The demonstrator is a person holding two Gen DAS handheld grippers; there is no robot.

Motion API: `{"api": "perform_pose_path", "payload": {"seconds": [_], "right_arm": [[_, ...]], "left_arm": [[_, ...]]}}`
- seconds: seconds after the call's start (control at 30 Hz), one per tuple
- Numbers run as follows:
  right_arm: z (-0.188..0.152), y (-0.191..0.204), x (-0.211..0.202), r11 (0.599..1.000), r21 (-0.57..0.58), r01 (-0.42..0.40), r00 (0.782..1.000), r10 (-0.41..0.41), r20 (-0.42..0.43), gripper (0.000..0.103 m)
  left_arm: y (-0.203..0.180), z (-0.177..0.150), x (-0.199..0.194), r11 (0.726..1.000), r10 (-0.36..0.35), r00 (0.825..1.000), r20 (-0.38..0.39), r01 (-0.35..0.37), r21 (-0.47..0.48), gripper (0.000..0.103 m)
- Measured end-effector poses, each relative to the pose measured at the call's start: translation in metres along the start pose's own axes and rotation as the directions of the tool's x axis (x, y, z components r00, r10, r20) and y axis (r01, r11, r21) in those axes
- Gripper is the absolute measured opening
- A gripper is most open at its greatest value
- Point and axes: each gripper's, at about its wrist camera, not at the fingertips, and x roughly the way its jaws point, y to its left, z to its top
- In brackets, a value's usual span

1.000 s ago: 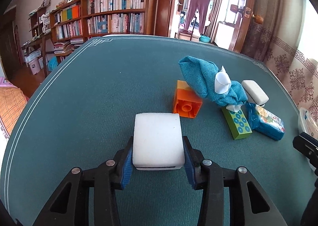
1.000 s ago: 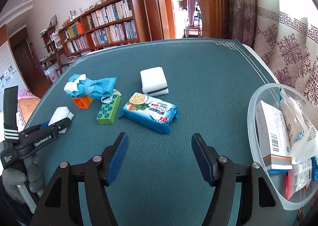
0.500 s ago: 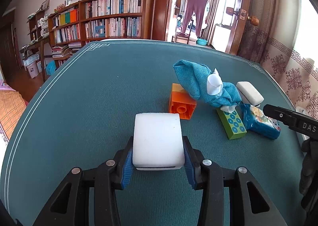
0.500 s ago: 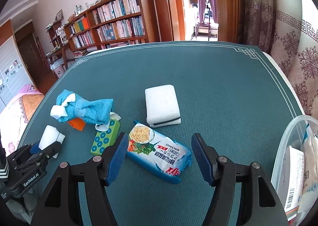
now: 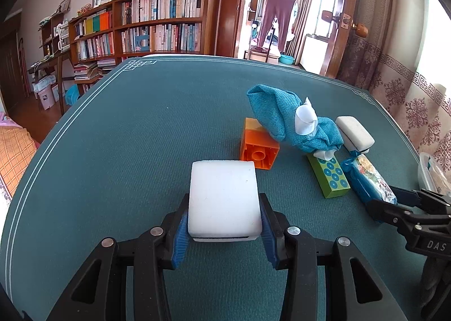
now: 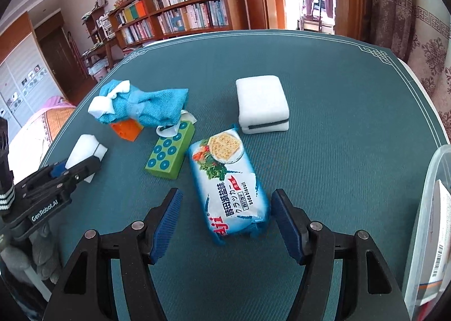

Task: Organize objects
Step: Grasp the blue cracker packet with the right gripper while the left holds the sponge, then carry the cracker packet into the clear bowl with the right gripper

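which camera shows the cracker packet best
The right wrist view: the cracker packet lies whole, label up, between the open right gripper. The left wrist view shows it only edge-on, partly hidden.

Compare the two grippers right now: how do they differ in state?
The left gripper is shut on a white sponge; the right gripper is open and grips nothing. The left gripper's blue pads press the sponge's sides, while the right gripper's fingers straddle the near end of the soda biscuit pack, which lies on the table. Both have black frames and blue pads.
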Motion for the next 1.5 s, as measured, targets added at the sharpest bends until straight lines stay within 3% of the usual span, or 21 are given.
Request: {"api": "perform_pose_path", "payload": {"seconds": [0.17,0.33,0.57,0.77,1.2,1.5], "right_arm": [[-0.002,0.022,0.006,0.994,-0.072,0.083,0.996,-0.083,0.014,0.067],[0.003,0.022,0.013,0.99,-0.049,0.13,0.991,-0.128,0.036,0.066],[0.003,0.022,0.012,0.98,-0.055,0.19,0.981,-0.187,0.049,0.049],[-0.006,0.025,0.003,0.983,-0.036,0.178,0.983,-0.176,0.046,0.043],[-0.042,0.014,-0.037,0.993,0.092,0.074,0.996,-0.079,0.047,0.043],[-0.06,0.004,-0.071,0.989,0.136,0.063,0.993,-0.075,0.088,0.043]], "left_arm": [[0.0,0.0,0.0,1.0,0.0,1.0,0.0,0.0,-0.001,0.046],[0.0,0.0,0.0,1.0,-0.002,1.0,-0.001,0.002,0.0,0.046],[-0.001,0.001,-0.001,1.0,-0.005,1.0,0.0,0.005,0.002,0.046],[-0.003,0.002,-0.001,1.0,-0.013,1.0,0.007,0.013,0.009,0.046],[-0.018,-0.005,-0.008,0.996,-0.065,0.998,0.018,0.064,0.065,0.046],[-0.024,-0.007,-0.01,0.995,-0.068,0.998,0.01,0.067,0.076,0.046]]}}
